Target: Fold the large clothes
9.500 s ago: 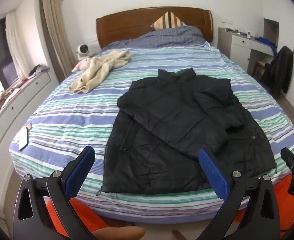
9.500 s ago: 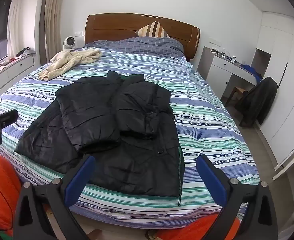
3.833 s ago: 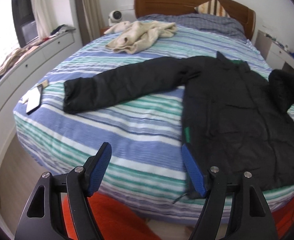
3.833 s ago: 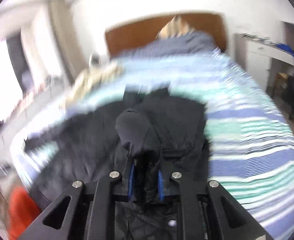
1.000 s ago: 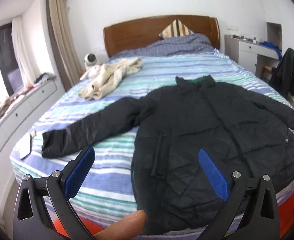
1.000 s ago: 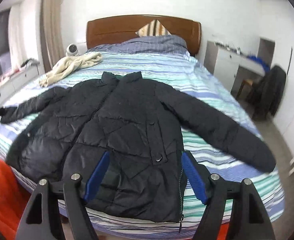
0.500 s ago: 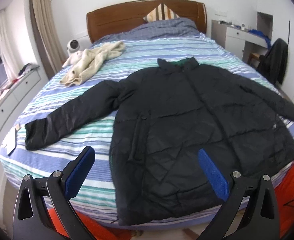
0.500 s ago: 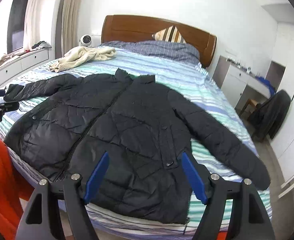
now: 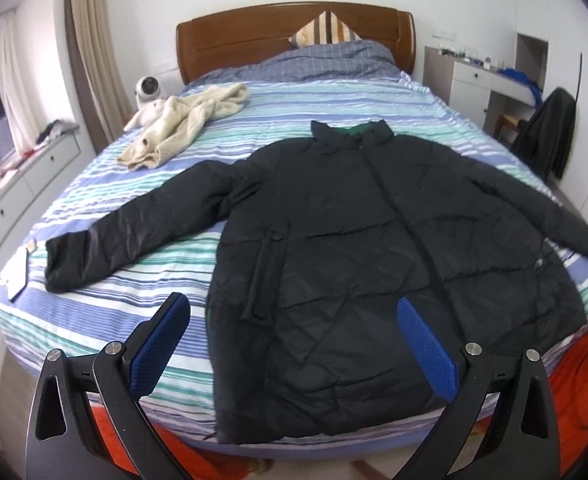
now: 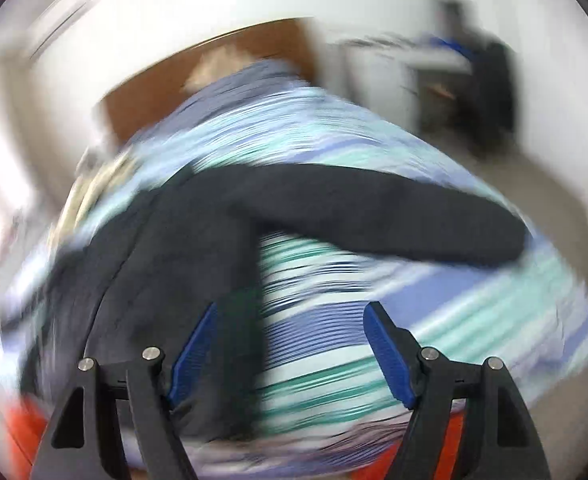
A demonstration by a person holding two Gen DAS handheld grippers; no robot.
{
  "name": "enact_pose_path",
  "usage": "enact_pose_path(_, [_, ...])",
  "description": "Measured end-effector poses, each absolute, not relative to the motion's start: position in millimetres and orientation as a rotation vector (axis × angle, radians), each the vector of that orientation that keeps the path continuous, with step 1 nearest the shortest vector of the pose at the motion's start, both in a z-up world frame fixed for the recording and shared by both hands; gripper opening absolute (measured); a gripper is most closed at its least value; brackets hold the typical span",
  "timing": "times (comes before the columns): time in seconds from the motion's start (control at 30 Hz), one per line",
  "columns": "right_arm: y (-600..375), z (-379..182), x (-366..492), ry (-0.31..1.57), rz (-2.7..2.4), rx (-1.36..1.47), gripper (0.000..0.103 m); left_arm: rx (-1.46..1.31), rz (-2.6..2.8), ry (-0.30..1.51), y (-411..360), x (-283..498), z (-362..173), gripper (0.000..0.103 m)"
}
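Note:
A black puffer jacket point(image 9: 374, 240) lies flat, front up, on the striped bed point(image 9: 278, 100), both sleeves spread out to the sides. My left gripper point(image 9: 294, 340) is open and empty, hovering over the jacket's hem at the foot of the bed. The right wrist view is blurred by motion: my right gripper point(image 10: 290, 344) is open and empty at the jacket's right hem edge, with the right sleeve point(image 10: 394, 216) stretched across the bed beyond it.
A cream garment point(image 9: 182, 124) lies at the bed's far left near a small white fan point(image 9: 147, 87). A white phone point(image 9: 16, 276) lies at the left bed edge. A desk and a chair with a dark coat point(image 9: 550, 136) stand to the right.
The right gripper has swung quickly to the right, toward the jacket's right side and sleeve. The left gripper has barely moved. The jacket lies as before.

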State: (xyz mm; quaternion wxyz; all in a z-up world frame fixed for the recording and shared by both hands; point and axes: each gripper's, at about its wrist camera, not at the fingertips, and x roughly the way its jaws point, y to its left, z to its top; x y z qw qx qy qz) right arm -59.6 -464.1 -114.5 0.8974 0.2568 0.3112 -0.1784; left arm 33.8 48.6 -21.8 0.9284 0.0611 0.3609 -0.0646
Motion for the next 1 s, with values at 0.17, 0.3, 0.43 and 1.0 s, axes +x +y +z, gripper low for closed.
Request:
enact_pose_path(0.17, [-568, -166, -63, 0.603, -0.482, 0.898, 0.076, 0.111, -0.115, 0.765, 51, 37, -25, 0.103])
enact_pose_path(0.3, [-613, -197, -65, 0.480, -0.536, 1.117, 0.076, 0.087, -0.096, 0.762, 54, 37, -21, 0.103])
enact_pose_path(0.43, [-635, -211, -61, 0.410, -0.584, 1.222, 0.051, 0.090, -0.080, 0.784, 56, 42, -27, 0.103])
enact_pose_path(1.0, [-316, 18, 63, 0.387, 0.057, 0.183, 0.014, -0.060, -0.056, 0.828, 79, 53, -38, 0.103])
